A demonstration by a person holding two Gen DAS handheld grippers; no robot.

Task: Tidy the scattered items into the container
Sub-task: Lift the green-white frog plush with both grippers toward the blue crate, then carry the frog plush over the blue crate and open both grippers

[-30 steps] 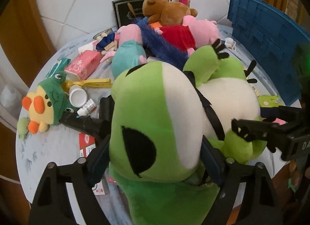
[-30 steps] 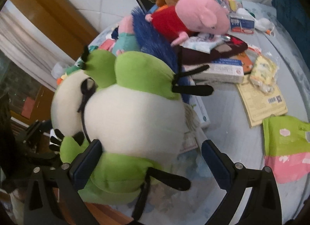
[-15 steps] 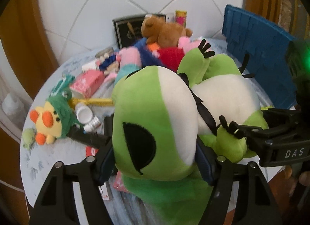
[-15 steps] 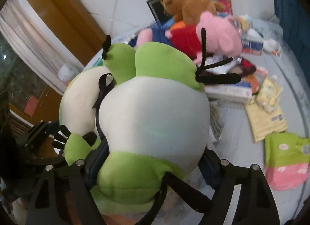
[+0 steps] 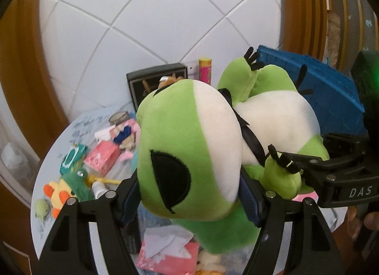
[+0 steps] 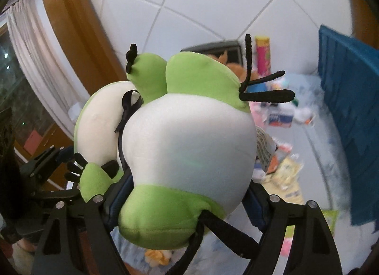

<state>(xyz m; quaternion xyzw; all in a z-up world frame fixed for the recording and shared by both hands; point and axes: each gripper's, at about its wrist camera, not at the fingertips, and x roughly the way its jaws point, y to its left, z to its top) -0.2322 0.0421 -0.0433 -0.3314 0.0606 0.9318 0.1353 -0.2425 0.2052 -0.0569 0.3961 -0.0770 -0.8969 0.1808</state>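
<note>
Your left tongs (image 5: 189, 194) pinch the frog (image 5: 189, 156) by its head; your right tongs (image 6: 187, 194) pinch its white belly from the other end, so it hangs between both, clear above the worktop (image 5: 56, 156). The blue crate (image 5: 331, 90) stands beyond the frog, to the right of both tongs. Below and left of your left tongs lie a duck (image 5: 61, 192) and a pink box (image 5: 101, 158).
</note>
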